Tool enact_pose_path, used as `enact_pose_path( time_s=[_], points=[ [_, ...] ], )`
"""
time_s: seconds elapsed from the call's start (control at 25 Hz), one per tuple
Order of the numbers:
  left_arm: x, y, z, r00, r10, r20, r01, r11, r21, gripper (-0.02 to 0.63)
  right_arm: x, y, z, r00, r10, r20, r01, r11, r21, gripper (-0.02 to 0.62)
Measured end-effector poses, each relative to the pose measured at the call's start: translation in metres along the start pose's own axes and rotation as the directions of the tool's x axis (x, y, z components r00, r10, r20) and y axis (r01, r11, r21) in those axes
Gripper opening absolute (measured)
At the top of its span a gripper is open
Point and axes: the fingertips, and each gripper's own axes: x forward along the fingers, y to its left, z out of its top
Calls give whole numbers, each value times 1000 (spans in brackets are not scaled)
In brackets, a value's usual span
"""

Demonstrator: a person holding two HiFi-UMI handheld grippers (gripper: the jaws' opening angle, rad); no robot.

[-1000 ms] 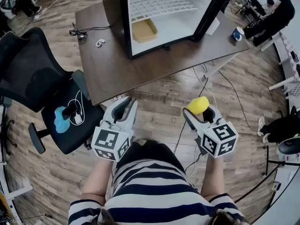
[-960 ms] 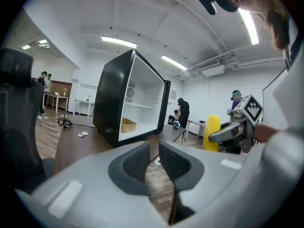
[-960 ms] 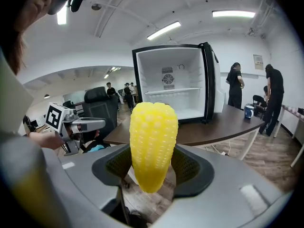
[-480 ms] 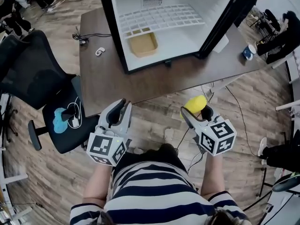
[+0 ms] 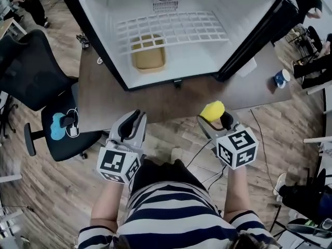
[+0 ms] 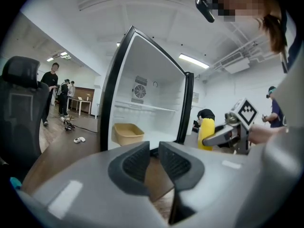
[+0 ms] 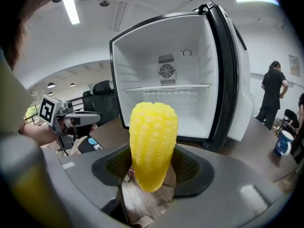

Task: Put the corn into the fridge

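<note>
Big open fridge point(image 5: 244, 14) sits on a brown table point(image 5: 104, 102), door swung wide to the right, white inside with a wire shelf point(image 5: 171, 27) across the back. A black office chair point(image 5: 31, 77) is parked off to the left of the table. The person holds both grippers low in front of the table's near edge, over the wood floor. The left gripper point(image 5: 136, 117) has nothing in it, its jaws sitting just a narrow slit apart. The right gripper point(image 5: 217, 119) has its jaws clamped on the corn point(image 5: 211, 109), one pad on each side, with the yellow cob standing upright and poking out past the tips. So the corn is outside the fridge, near the table edge. There's a tan tub point(image 5: 148, 56) on the fridge floor under the shelf, left side. A small blue and white cup point(image 5: 281, 78) stands on the table to the right of the door.
</note>
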Motion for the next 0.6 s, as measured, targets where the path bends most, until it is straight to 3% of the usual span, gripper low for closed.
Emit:
enact_pose_path(
  time_s=[0.24,0.6],
  points=[
    [26,-3,5,998,69,10,-69,998,0,0,27,-30,20,998,54,-19,-55,992,-110,261],
    [42,-1,6,988,152,26,-152,988,9,0,66,-53,44,998,53,-20,-57,957,-283,261]
  ],
)
